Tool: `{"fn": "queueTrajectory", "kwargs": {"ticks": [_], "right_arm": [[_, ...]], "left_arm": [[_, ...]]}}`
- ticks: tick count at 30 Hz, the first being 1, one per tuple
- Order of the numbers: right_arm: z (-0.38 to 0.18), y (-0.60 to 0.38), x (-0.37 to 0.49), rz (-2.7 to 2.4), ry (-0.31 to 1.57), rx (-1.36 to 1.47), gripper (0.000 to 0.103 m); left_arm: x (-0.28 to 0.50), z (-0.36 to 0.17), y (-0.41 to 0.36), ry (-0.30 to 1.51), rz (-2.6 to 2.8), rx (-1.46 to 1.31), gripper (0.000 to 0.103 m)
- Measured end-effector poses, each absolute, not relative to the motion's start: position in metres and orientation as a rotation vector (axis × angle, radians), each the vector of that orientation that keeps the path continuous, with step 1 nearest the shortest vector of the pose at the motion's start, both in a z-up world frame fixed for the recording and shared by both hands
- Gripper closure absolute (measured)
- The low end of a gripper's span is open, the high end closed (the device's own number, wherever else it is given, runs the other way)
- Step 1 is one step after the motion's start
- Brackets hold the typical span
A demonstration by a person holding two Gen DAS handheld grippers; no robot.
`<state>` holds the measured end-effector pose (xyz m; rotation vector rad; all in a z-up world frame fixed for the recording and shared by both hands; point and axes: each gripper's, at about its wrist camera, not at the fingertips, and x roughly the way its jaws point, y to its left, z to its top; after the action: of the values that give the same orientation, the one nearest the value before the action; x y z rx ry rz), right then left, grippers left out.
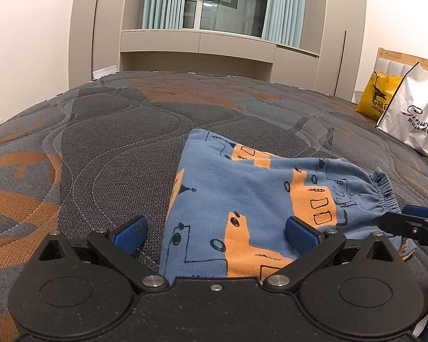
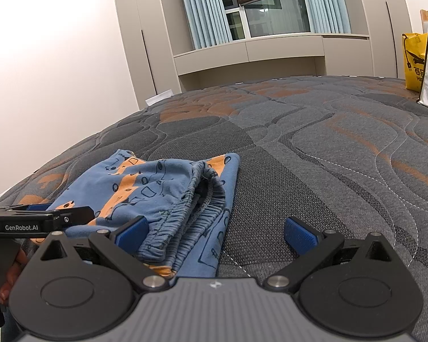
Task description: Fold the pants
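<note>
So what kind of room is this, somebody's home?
Most likely a home bedroom: a bare quilted mattress with a headboard at one end, built-in wardrobes, and a curtained window.

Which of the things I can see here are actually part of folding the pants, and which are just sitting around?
Part of the job:
blue and orange pants
left gripper, open
right gripper, open
mattress they lie on

Just lying about:
yellow bag
white bag

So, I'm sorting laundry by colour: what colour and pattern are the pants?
Blue pants with orange shapes and black line drawings, clearest in the left wrist view.
</note>
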<state>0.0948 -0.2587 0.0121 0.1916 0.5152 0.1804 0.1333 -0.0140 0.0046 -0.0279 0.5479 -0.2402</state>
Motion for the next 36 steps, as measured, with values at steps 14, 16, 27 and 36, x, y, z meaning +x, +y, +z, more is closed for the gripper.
{"fn": "queueTrajectory", "kwargs": {"ticks": [14, 16, 27, 36], "right_arm": [[0.012, -0.258, 0.095, 0.180, 0.514, 0.192, 0.000], [0.012, -0.258, 0.095, 0.181, 0.514, 0.192, 0.000], [0.030, -0.251, 0.098, 0.158, 0.477, 0.108, 0.000], [0.046, -0.264, 0.143, 0.183, 0.510, 0.122, 0.000]], "left_arm": [[0.134, 0.004, -0.014, 0.548, -0.242, -0.028, 0.000], [0.134, 0.005, -0.014, 0.549, -0.239, -0.026, 0.000], [0.133, 0.027, -0.022, 0.521, -0.211, 0.025, 0.000], [0.150, 0.037, -0.011, 0.509, -0.175, 0.031, 0.000]]}}
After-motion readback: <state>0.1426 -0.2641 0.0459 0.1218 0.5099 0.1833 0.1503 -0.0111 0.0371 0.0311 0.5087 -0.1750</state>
